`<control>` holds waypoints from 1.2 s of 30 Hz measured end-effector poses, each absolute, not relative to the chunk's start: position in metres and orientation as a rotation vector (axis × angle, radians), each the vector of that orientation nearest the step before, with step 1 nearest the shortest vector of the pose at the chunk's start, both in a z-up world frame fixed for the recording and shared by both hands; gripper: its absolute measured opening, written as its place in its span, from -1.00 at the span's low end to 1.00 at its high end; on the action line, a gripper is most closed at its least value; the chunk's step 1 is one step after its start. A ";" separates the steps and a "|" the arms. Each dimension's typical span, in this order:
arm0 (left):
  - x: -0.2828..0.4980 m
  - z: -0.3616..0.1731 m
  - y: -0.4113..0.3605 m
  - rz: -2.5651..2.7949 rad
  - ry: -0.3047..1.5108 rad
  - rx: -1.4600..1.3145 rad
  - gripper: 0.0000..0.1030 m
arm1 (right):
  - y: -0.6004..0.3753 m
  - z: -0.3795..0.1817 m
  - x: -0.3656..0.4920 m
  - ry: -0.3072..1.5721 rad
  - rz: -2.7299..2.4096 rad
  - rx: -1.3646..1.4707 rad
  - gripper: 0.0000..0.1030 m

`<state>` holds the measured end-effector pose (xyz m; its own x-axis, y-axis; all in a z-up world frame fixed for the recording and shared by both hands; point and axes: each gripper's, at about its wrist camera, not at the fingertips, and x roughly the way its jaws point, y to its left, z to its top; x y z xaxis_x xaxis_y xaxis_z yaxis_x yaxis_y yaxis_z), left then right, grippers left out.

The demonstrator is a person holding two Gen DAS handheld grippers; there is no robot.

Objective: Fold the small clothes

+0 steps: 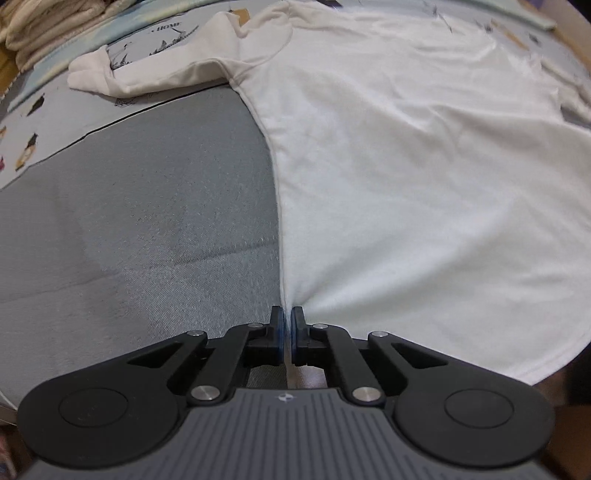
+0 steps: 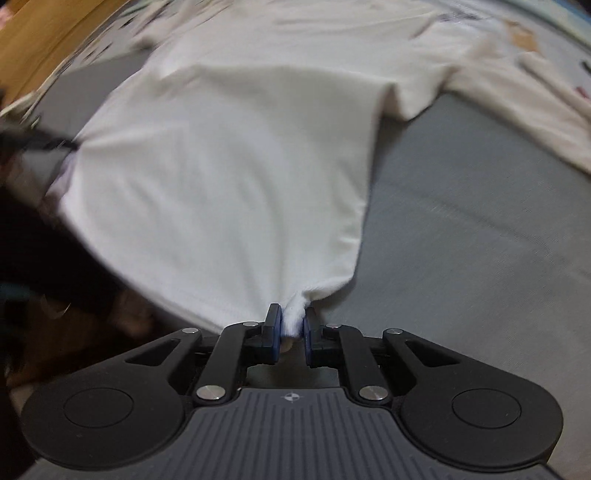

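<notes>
Jaws of the left gripper (image 1: 287, 321) are pressed nearly together on the thin side edge of a white T-shirt (image 1: 406, 177), close to its hem; only a sliver of cloth shows between the blue pads. Jaws of the right gripper (image 2: 292, 321) stand a little wider, clamped on a bunched wad of the same T-shirt (image 2: 221, 177) at the opposite hem corner.

Garment: plain white to off-white knit, no print visible on the body. It lies spread over a grey fabric surface (image 1: 147, 221), body running away from both cameras. Cloth fans out from each pinch point in shallow radial creases and looks taut between the two corners. Hem seam visible along the near edge in the left wrist view.

Left wrist view: one short sleeve (image 1: 147, 74) lies flat to the upper left, cream-toned in this light, resting partly on a pale printed sheet (image 1: 44, 122) with small dark figures. A stack of folded cream textiles (image 1: 40, 26) sits at the far upper left corner.

Right wrist view: the other sleeve (image 2: 413, 96) folds down over the side edge, casting a shadow on the grey surface (image 2: 480, 240). Frame is motion-blurred at the left and top; the dark shapes at the left edge cannot be identified.
</notes>
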<state>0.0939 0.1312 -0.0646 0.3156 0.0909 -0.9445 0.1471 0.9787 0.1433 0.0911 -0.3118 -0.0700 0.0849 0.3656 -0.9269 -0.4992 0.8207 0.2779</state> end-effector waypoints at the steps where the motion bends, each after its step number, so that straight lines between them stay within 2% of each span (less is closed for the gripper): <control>1: 0.092 -0.066 0.128 -0.044 1.259 0.238 -0.93 | -0.311 -0.068 0.088 1.345 0.657 -0.118 -0.77; 8: 0.086 -0.057 0.116 -0.076 1.278 0.281 -0.90 | -0.313 -0.051 0.086 1.317 0.706 -0.072 -0.76; 11: 0.086 -0.044 0.110 -0.077 1.256 0.293 -0.79 | -0.320 -0.048 0.090 1.297 0.673 -0.050 -0.75; 12: 0.087 -0.038 0.109 -0.077 1.226 0.277 -0.67 | -0.323 -0.044 0.091 1.281 0.659 -0.036 -0.72; 13: 0.088 -0.031 0.110 -0.071 1.193 0.252 -0.40 | -0.329 -0.041 0.096 1.252 0.622 -0.028 -0.59; 14: 0.091 -0.026 0.112 -0.052 1.159 0.226 -0.22 | -0.336 -0.038 0.100 1.217 0.556 -0.028 -0.48; 15: 0.095 -0.020 0.112 -0.016 1.122 0.214 0.00 | -0.347 -0.033 0.107 1.176 0.447 -0.024 -0.20; 16: 0.098 -0.015 0.111 0.013 1.091 0.217 0.01 | -0.358 -0.029 0.114 1.144 0.343 0.005 -0.01; 20: 0.110 0.013 0.092 0.015 0.972 0.224 0.01 | -0.402 -0.013 0.134 1.037 0.134 0.250 -0.01; 25: 0.134 0.062 0.060 -0.038 0.809 0.263 -0.01 | -0.410 -0.005 0.155 0.914 0.020 0.317 -0.01; 26: 0.142 0.072 0.057 -0.033 0.772 0.274 -0.06 | -0.406 -0.005 0.162 0.895 -0.011 0.298 -0.01; 28: 0.161 0.088 0.050 -0.042 0.712 0.275 -0.40 | -0.400 -0.003 0.175 0.861 -0.075 0.279 -0.01; 31: 0.188 0.100 0.045 -0.064 0.645 0.265 -0.70 | -0.398 -0.005 0.196 0.827 -0.112 0.358 -0.01; 34: 0.209 0.081 0.050 -0.067 0.637 0.264 -0.82 | -0.388 -0.021 0.222 0.869 -0.121 0.421 -0.01; 36: 0.225 0.058 0.055 -0.038 0.767 0.228 -0.89 | -0.375 -0.033 0.239 0.913 -0.131 0.421 -0.01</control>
<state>0.2250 0.0552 0.0576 0.7206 0.0489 -0.6917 0.1167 0.9747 0.1905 0.2391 -0.3752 -0.0334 0.6099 0.0668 -0.7897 0.2858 0.9108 0.2978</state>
